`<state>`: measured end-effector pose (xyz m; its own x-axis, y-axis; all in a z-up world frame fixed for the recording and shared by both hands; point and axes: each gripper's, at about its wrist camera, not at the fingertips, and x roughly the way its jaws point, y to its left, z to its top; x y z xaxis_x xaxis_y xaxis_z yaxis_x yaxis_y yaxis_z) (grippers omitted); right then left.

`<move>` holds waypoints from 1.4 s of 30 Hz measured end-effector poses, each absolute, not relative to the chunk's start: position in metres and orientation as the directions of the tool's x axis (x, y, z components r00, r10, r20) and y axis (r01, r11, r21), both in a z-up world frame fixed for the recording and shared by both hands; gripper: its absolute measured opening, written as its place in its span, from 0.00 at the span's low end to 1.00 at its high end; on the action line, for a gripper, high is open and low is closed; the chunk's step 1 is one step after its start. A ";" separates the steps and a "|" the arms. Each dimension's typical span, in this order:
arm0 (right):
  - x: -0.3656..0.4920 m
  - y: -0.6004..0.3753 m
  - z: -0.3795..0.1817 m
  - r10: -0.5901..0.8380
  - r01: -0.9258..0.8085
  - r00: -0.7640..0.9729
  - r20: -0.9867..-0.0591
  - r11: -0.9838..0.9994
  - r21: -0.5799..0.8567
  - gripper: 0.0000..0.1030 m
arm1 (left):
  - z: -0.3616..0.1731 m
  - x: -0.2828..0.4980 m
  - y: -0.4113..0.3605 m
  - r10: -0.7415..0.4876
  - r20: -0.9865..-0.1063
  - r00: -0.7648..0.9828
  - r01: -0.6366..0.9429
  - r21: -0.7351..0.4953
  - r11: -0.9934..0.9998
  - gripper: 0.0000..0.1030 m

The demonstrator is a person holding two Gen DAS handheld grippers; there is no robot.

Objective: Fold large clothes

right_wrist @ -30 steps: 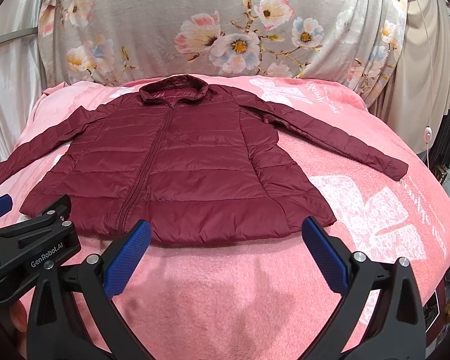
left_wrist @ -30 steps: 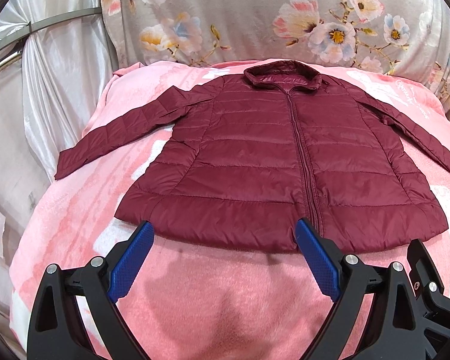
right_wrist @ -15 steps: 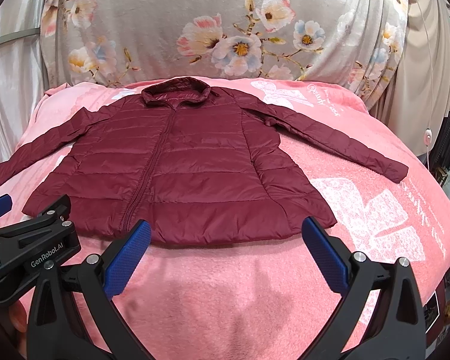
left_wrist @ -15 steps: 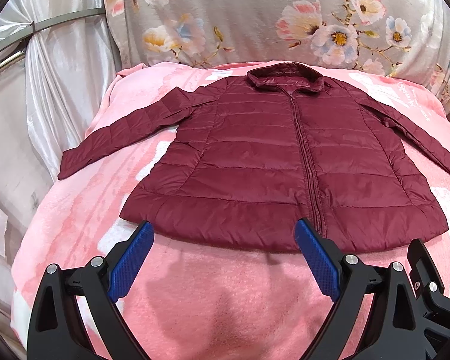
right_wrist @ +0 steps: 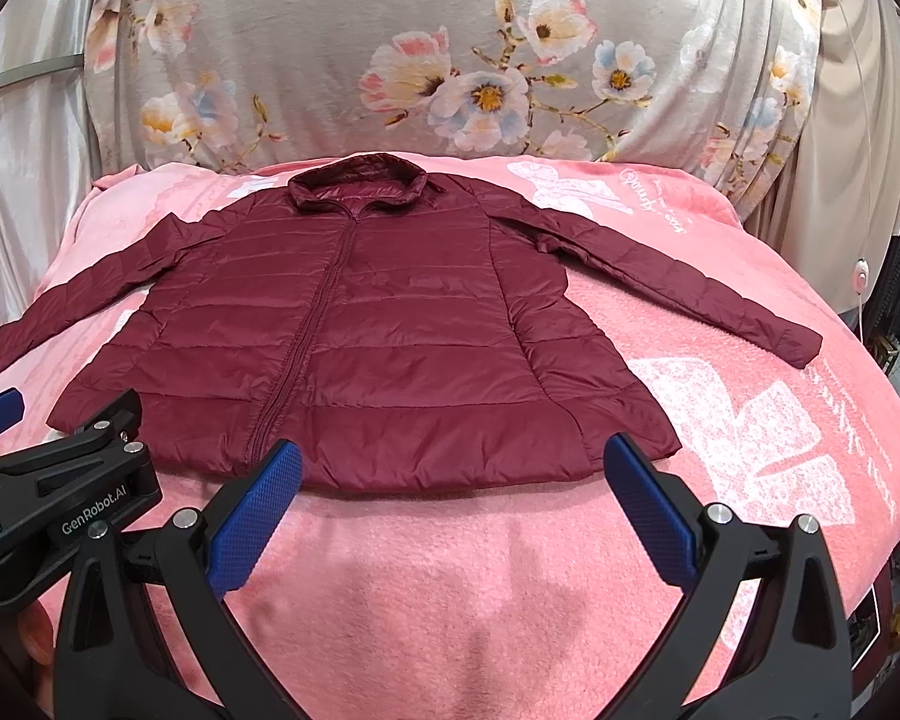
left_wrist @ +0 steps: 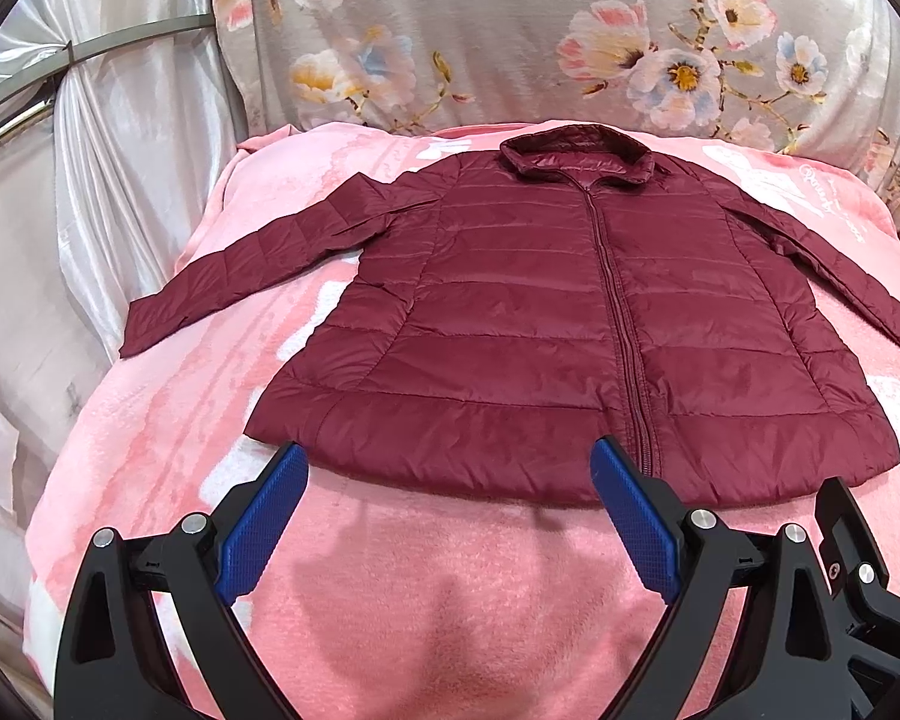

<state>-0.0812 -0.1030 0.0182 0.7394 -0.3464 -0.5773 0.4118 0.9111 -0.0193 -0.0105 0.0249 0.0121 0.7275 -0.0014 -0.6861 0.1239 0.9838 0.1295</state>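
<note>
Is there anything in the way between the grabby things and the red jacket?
Nothing visible. Only bare pink blanket lies between the open left hand-held gripper and the jacket hem. It is the same for the open right hand-held gripper. The jacket lies flat, sleeves spread, with nothing on it.

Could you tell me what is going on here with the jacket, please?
A person holds a gripper in each hand over a maroon puffer jacket laid flat, zipped, with both sleeves spread, on a pink blanket. The left gripper and right gripper are both open near the hem, and neither grips anything. No fold has been made yet.
</note>
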 end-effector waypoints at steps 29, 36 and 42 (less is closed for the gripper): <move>-0.080 -0.098 0.017 -0.340 0.413 0.733 -0.589 0.911 -0.013 0.95 | 0.010 -0.011 0.027 -0.001 -0.689 0.725 0.124 0.129 0.984 0.89; -0.078 -0.096 0.010 -0.332 0.412 0.727 -0.601 0.911 -0.005 0.95 | 0.005 -0.011 0.027 0.003 -0.696 0.718 0.128 0.136 0.982 0.89; -0.074 -0.114 -0.001 -0.291 0.394 0.734 -0.614 0.919 0.036 0.95 | 0.000 0.000 0.017 -0.010 -0.714 0.700 0.149 0.133 0.980 0.89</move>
